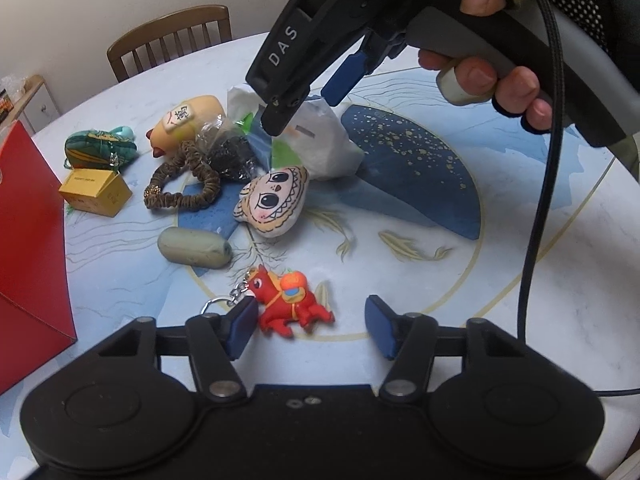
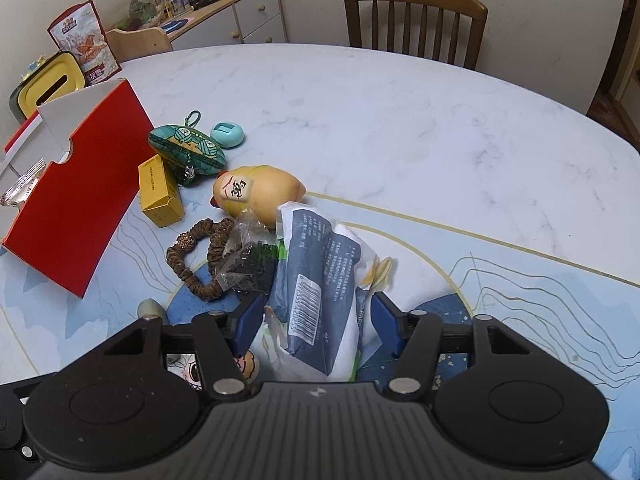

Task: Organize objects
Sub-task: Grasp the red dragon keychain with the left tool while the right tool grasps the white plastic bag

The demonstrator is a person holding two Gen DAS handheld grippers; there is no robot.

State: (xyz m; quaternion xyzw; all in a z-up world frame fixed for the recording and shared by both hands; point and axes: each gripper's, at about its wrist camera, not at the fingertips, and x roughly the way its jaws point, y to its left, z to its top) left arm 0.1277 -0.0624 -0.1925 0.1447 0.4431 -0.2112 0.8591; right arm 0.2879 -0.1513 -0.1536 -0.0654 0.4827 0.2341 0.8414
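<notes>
A red horse keychain (image 1: 294, 306) lies on the table between the fingers of my left gripper (image 1: 311, 326), close to the left pad (image 1: 242, 324); this gripper is open. My right gripper (image 2: 317, 326) (image 1: 308, 100) is open and straddles a white and blue packet (image 2: 316, 280) (image 1: 324, 148), with one pad on each side of it. Around the packet lie a clear bag of dark bits (image 2: 250, 258), a brown scrunchie (image 1: 188, 184), a cartoon-face plush (image 1: 276, 200) and a yellow plush with a tile mark (image 2: 256, 192).
An open red box (image 2: 76, 208) stands at the left. Near it are a small yellow carton (image 2: 160, 192), a green pouch (image 2: 186, 152) and a teal round case (image 2: 227, 135). A grey-green oval (image 1: 194, 248) lies near the keychain. A chair (image 2: 416, 20) stands behind the table.
</notes>
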